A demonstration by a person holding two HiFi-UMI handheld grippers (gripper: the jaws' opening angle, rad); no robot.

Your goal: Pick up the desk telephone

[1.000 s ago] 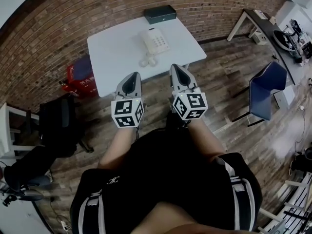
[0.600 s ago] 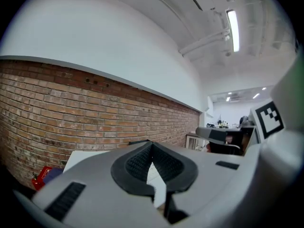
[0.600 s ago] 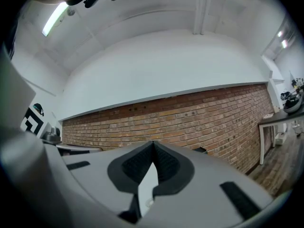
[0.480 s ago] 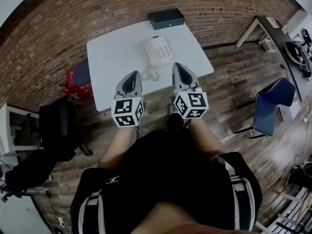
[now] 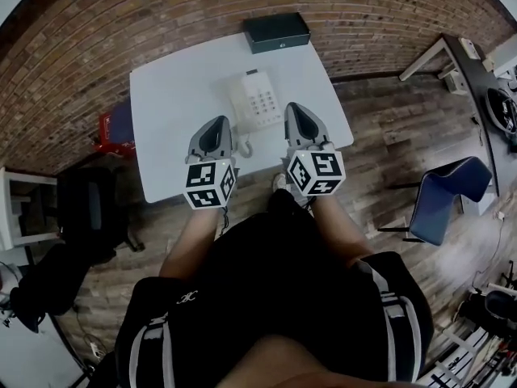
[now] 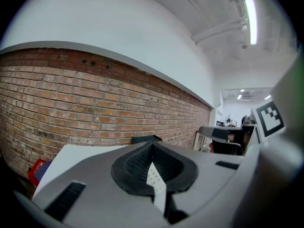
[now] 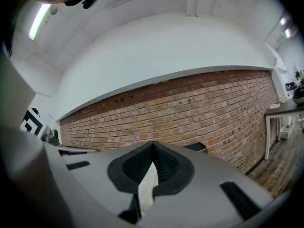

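The white desk telephone point(image 5: 257, 99) lies on the white table point(image 5: 174, 95), its keypad up and its coiled cord point(image 5: 241, 146) trailing toward the near edge. My left gripper point(image 5: 219, 121) is shut and empty over the table's near edge, just left of the phone. My right gripper point(image 5: 292, 107) is also shut and empty, just right of the phone. In the left gripper view the closed jaws point(image 6: 152, 145) fill the bottom, and a sliver of the keypad point(image 6: 155, 180) shows through their gap. In the right gripper view the closed jaws point(image 7: 153, 145) point at the brick wall.
A black box point(image 5: 277, 31) sits at the table's far edge against the brick wall point(image 5: 161, 14). A red box point(image 5: 113, 125) stands on the floor left of the table, with a black chair point(image 5: 89, 208) nearer. A blue chair point(image 5: 448, 198) and a desk point(image 5: 468, 63) are at the right.
The person has stepped closer to the table. Both grippers, still shut, now reach over its near edge, flanking the telephone, where earlier they hung short of the table.
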